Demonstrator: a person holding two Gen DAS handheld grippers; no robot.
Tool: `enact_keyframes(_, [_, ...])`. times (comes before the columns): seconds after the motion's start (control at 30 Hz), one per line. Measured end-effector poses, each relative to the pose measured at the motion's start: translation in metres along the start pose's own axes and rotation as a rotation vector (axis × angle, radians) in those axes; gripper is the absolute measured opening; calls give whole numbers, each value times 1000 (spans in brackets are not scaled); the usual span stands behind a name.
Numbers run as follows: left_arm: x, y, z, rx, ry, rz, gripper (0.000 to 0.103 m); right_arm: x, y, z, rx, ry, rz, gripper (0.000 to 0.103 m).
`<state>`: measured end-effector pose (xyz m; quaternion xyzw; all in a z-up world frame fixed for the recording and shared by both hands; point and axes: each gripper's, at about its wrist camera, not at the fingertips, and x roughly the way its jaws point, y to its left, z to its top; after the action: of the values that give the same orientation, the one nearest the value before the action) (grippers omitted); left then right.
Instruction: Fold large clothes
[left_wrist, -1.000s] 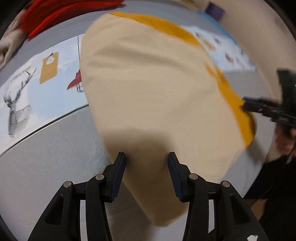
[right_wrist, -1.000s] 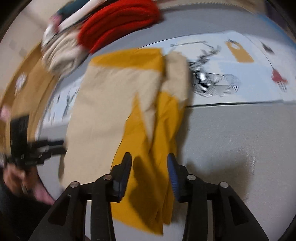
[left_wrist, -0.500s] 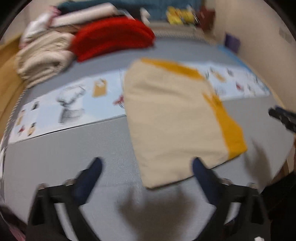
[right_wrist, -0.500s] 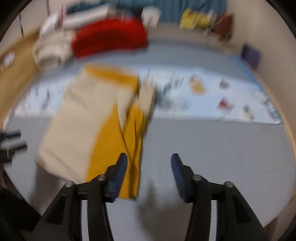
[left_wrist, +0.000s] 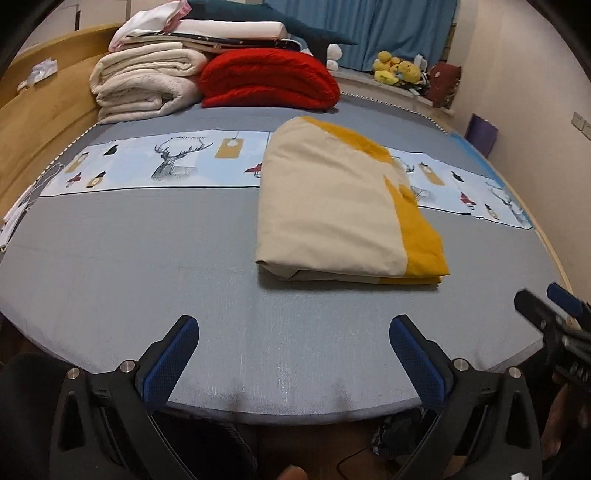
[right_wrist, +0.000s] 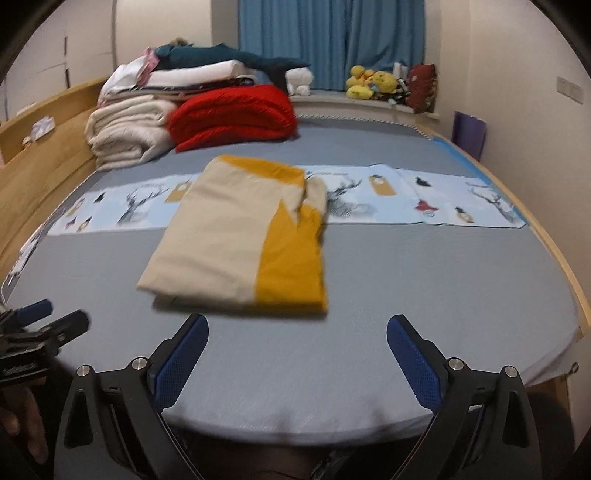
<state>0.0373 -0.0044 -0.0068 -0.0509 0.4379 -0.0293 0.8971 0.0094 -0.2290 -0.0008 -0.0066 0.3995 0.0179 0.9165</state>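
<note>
A beige and yellow garment (left_wrist: 332, 206) lies folded into a flat rectangle on the grey bed (left_wrist: 147, 258); it also shows in the right wrist view (right_wrist: 243, 236). My left gripper (left_wrist: 293, 332) is open and empty, held back over the bed's near edge, clear of the garment. My right gripper (right_wrist: 297, 332) is open and empty, also pulled back just short of the garment's near edge. The right gripper shows at the right of the left wrist view (left_wrist: 554, 314), and the left gripper at the left of the right wrist view (right_wrist: 44, 321).
Folded cream blankets (left_wrist: 144, 85) and a red blanket (left_wrist: 269, 77) are stacked at the bed's far side. A printed light-blue strip (left_wrist: 147, 166) crosses the bed under the garment. A wooden headboard (left_wrist: 37, 122) runs along the left. Plush toys (left_wrist: 395, 70) sit by the curtain.
Both grippers have opened wide and pulled back from the garment toward the bed's near edge. The garment now lies flat and released on the bed.
</note>
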Motion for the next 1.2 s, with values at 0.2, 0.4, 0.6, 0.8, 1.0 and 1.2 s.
enact_keyframes(0.2, [15,-3,-1,19,23,18,102,17,9,-1,-19,27,7,97])
enact_keyframes(0.4, [15,-11,-1,41,-3,2,102,27,12,4,-4,34,20,97])
enact_keyframes(0.6, [17,-16,-2,63,-6,-6,102,34,16,5,-13,37,30,97])
enact_keyframes(0.8, [18,-15,-1,56,-7,-12,102,35,23,4,-39,35,41,97])
enact_keyframes(1.0, [19,-19,0,61,-7,-23,102,36,29,3,-57,29,45,97])
enact_keyframes(1.2, [20,-21,1,58,-6,-31,102,37,30,4,-60,26,46,97])
